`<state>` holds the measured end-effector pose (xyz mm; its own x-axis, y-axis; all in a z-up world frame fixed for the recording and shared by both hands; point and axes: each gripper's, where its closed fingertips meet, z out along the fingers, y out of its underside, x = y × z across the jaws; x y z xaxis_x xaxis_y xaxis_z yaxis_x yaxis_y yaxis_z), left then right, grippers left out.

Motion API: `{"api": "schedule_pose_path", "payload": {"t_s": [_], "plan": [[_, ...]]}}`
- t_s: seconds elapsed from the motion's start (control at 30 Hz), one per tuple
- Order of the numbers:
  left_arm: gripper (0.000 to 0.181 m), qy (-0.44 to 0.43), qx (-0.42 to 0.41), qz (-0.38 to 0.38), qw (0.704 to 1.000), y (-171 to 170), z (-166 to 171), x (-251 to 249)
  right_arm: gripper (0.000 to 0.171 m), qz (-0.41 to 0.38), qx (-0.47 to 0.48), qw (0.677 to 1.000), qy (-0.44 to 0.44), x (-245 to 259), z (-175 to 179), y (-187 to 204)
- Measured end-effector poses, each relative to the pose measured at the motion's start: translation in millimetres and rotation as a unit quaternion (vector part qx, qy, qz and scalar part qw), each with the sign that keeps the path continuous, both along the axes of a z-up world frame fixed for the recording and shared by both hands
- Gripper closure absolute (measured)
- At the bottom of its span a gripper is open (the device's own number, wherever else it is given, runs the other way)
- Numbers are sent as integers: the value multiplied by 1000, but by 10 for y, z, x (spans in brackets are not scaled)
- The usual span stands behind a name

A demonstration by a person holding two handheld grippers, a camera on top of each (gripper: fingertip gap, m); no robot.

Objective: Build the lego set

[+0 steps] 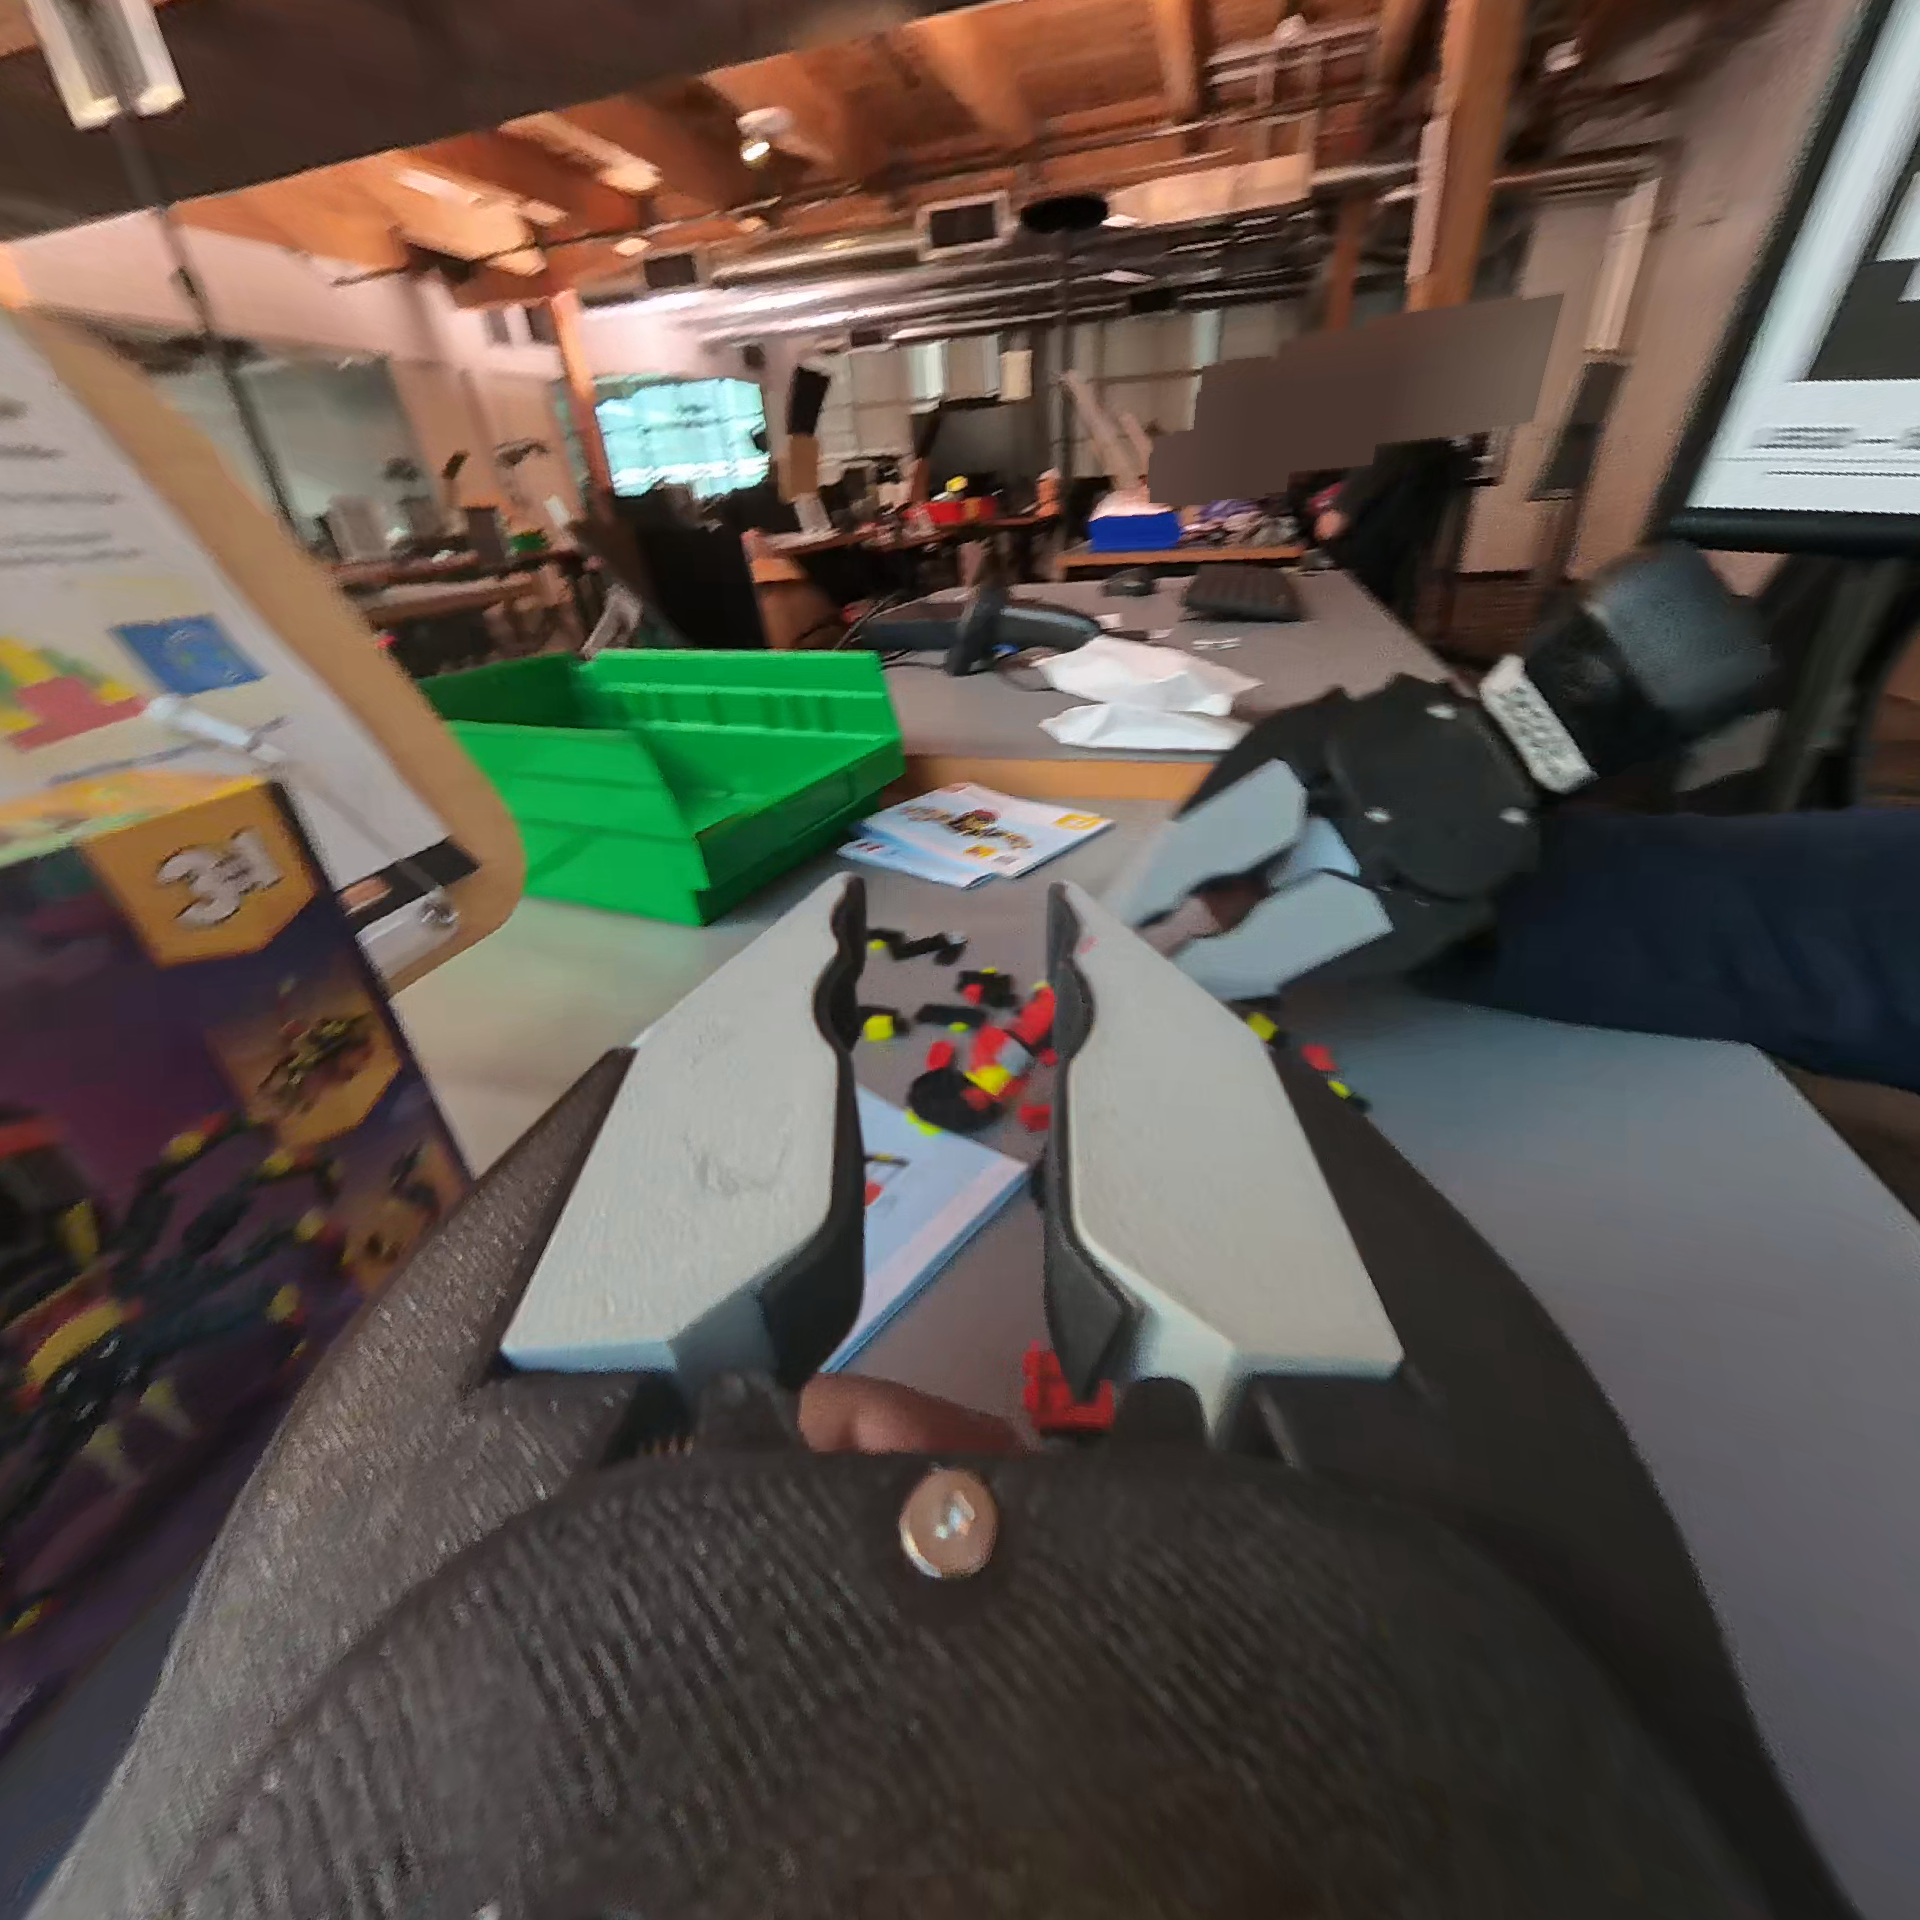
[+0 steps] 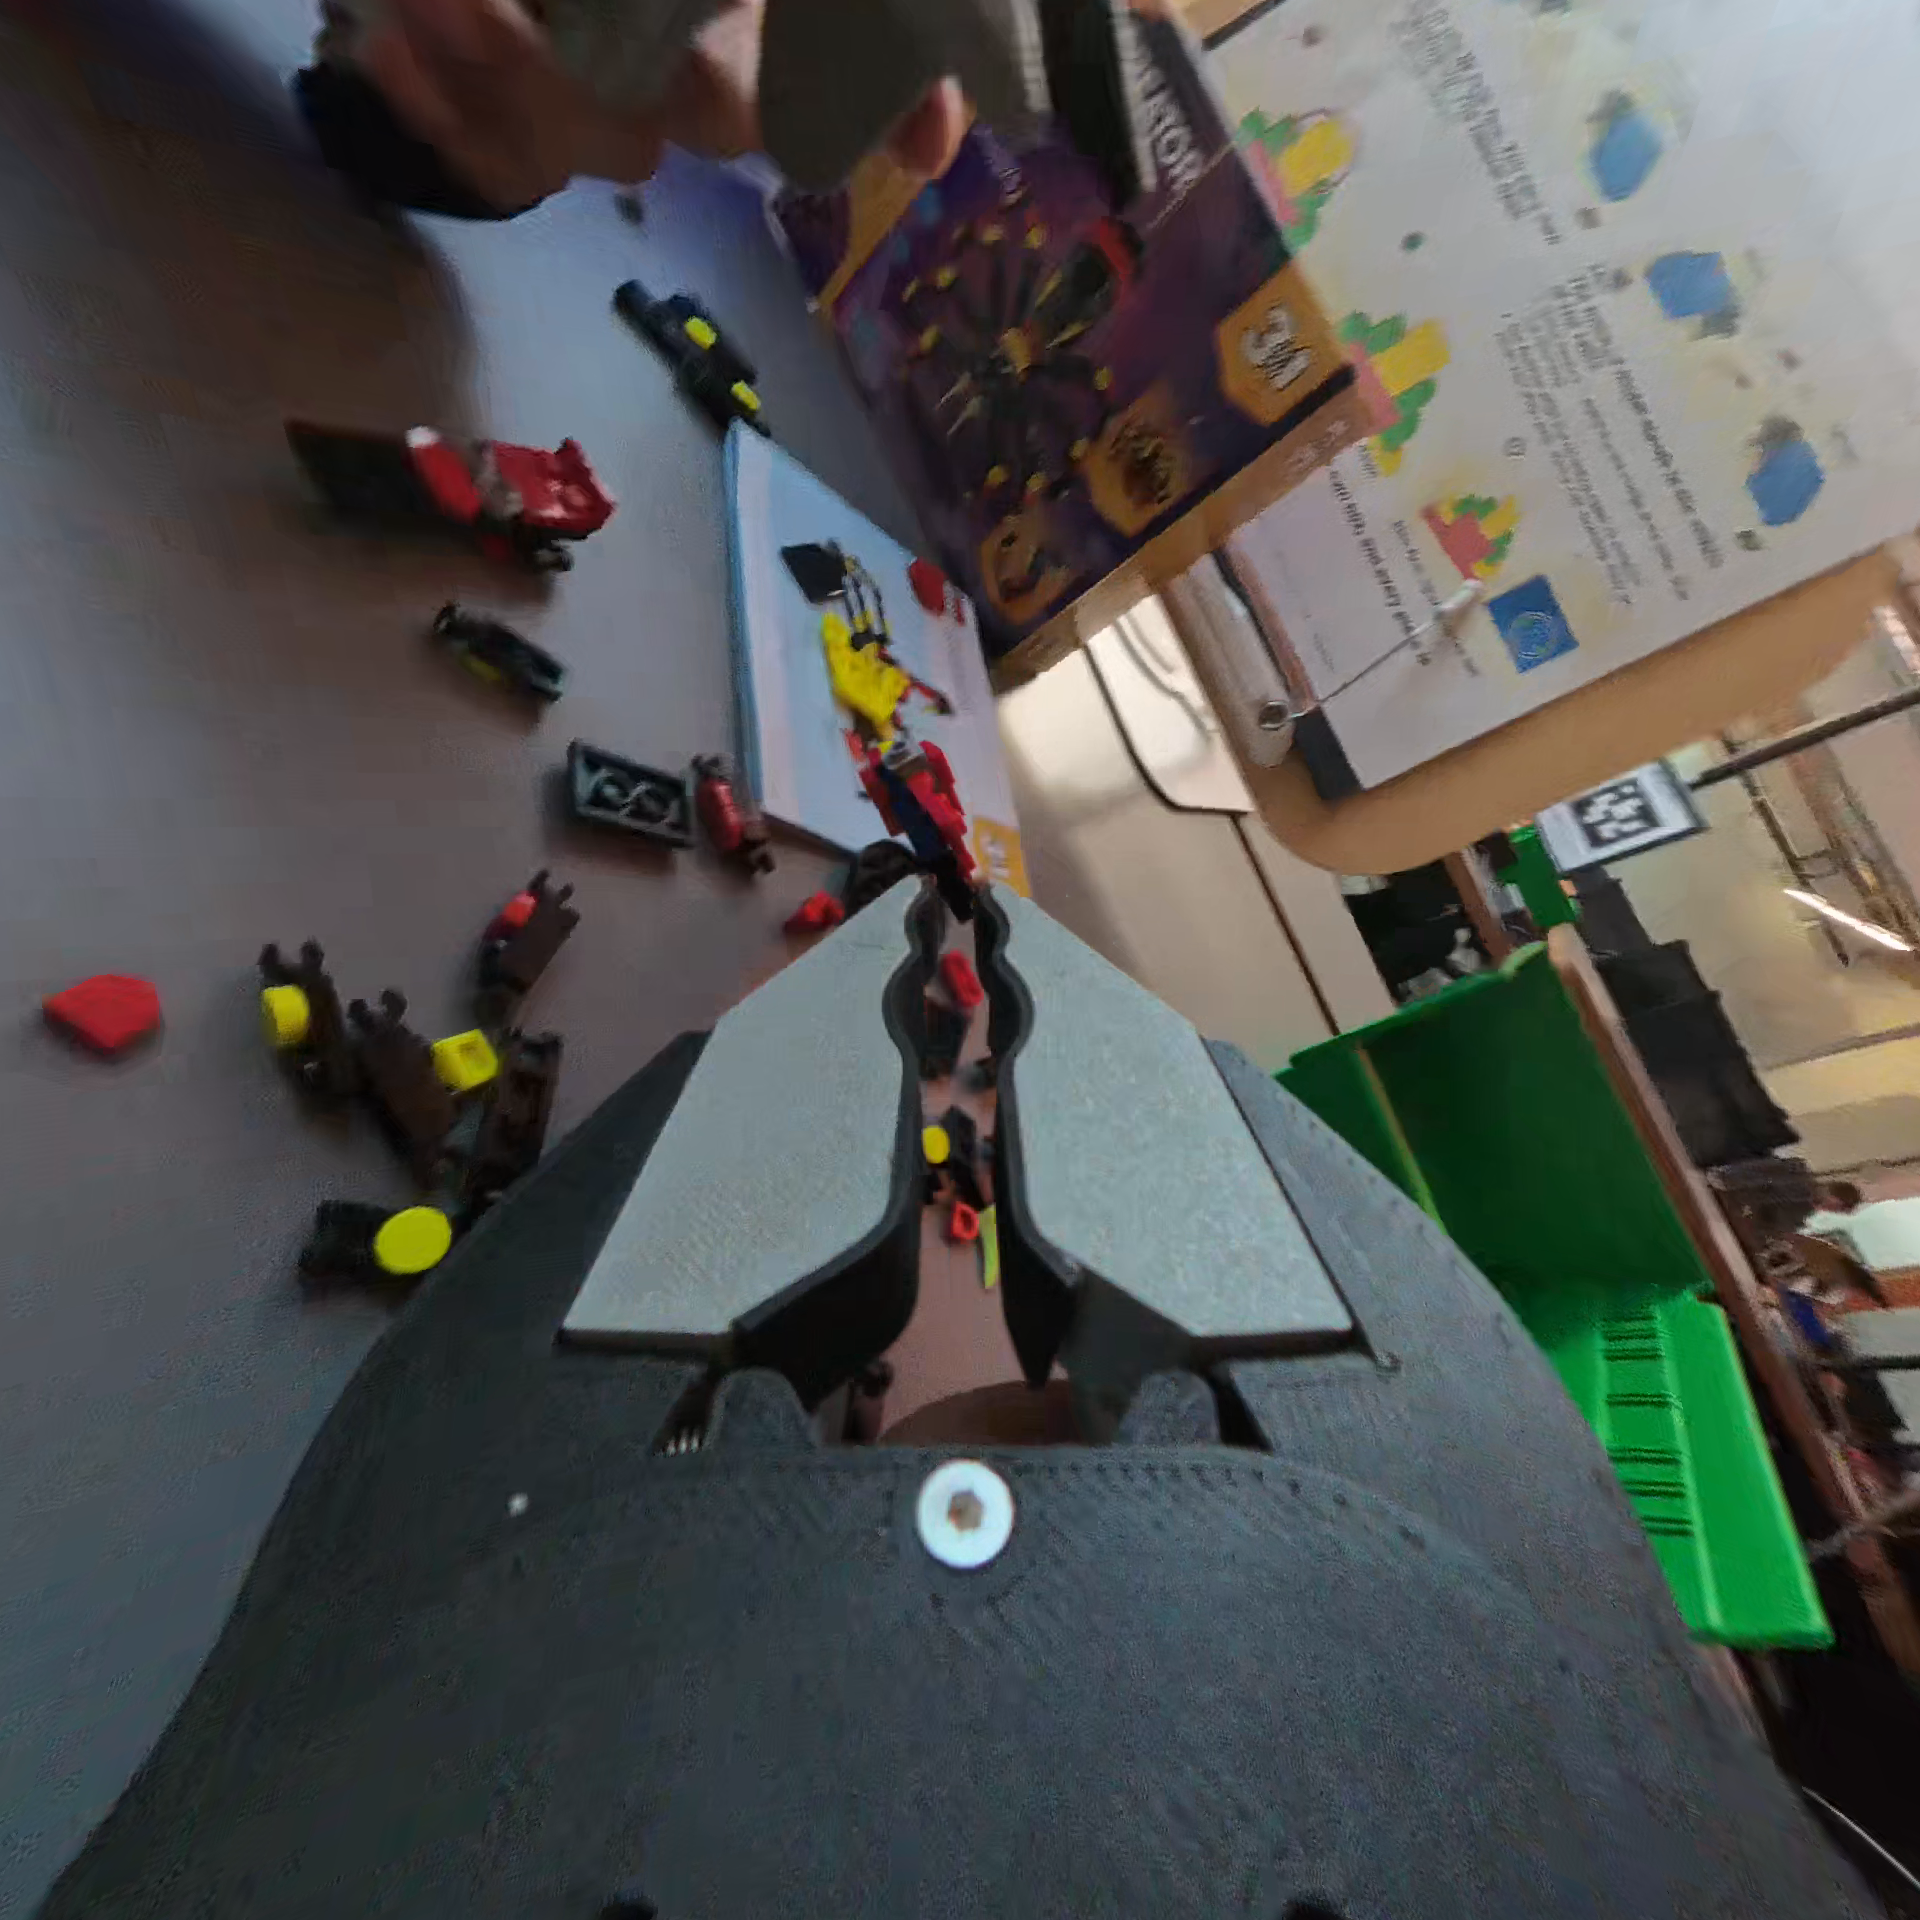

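Note:
My left gripper (image 1: 956, 914) is open and holds nothing. It hovers above loose black, red and yellow lego pieces (image 1: 977, 1029) on the grey table (image 1: 1558, 1247). My right gripper (image 2: 956, 909) is shut on a small red, blue and black lego assembly (image 2: 920, 805), gripping its black lower end at the fingertips. It holds the assembly above an open instruction booklet (image 2: 810, 582). The right gripper also shows in the left wrist view (image 1: 1247, 894), at the right and pointing left. Its fingertips are hidden there behind my left finger.
Loose pieces lie at the left of the right wrist view: a red tile (image 2: 104, 1013), a black plate (image 2: 629, 795), a red sub-build (image 2: 499, 483). The purple lego box (image 1: 187, 1143), a green bin (image 1: 675, 769), a closed booklet (image 1: 977, 831) and a clipboard with a sheet (image 2: 1558, 312) stand around. One gripper's finger ends stand about 11 cm off the other's. To reach the black plate (image 2: 629, 795) in a straight line is about 6 cm for my right fingers, about 12 cm for my left.

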<state>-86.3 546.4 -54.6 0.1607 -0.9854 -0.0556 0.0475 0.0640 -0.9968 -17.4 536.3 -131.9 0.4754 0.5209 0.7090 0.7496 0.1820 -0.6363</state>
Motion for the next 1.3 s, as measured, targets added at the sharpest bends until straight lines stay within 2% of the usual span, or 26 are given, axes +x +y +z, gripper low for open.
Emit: {"api": "schedule_pose_path", "payload": {"t_s": [0.07, 0.27, 0.37, 0.47, 0.53, 0.73, 1.0, 1.13, 1.3], "plan": [[150, 24, -32, 33, 999, 138, -67, -4, 164, 27, -39, 999, 5, -41, -88, -65], [144, 80, -61, 92, 991, 352, -262, -45, 149, 50, -47, 992, 110, 135, 169, -146], [148, 81, -48, 128, 987, 452, -252, -110, 157, -26, 9, 988, 151, 507, 356, 21], [155, 90, -28, 163, 982, 535, -257, -176, 164, -122, 76, 977, 156, 921, 471, 159], [160, 93, -21, 182, 979, 581, -262, -212, 171, -147, 99, 971, 163, 1039, 507, 188], [171, 126, 7, 252, 959, 733, -317, -340, 171, -185, 128, 964, 143, 1149, 515, 237], [173, 179, 20, 234, 955, 669, -460, -214, 171, -191, 133, 967, 109, 1121, 460, 287], [170, 216, 27, 223, 950, 646, -567, -148, 171, -250, 136, 955, 80, 1274, 417, 408], [169, 255, 49, 211, 942, 601, -668, -80, 171, -249, 132, 957, 63, 1252, 377, 486]]}}
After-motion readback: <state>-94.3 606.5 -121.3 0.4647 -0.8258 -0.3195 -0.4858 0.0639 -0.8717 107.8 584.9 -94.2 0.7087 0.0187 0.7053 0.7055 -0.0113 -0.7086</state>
